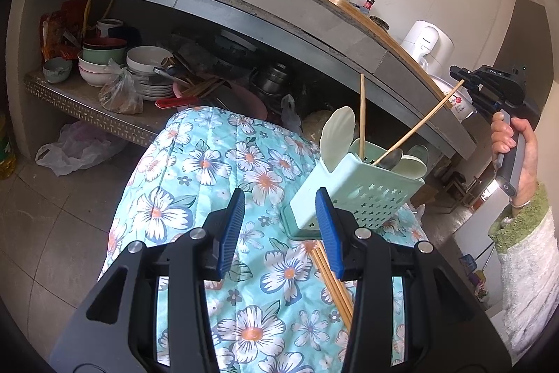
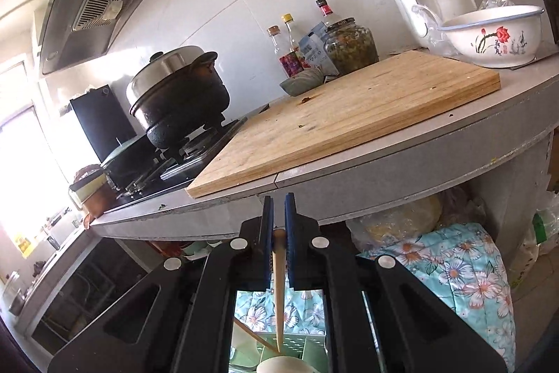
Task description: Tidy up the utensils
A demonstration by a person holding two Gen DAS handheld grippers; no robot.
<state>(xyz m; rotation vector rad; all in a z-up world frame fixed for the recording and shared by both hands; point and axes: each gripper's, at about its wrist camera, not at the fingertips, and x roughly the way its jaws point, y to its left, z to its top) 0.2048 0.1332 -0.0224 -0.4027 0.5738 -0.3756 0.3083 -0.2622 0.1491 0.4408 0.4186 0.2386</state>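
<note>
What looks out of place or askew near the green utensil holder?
The utensil holder stands tilted on the floral cloth. A bundle of chopsticks lies loose on the cloth beside its base, not in any compartment.

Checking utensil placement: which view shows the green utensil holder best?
Left wrist. The green utensil holder shows whole on the floral cloth, with spoons and chopsticks inside. The right wrist view catches only a sliver of it behind the right gripper.
</note>
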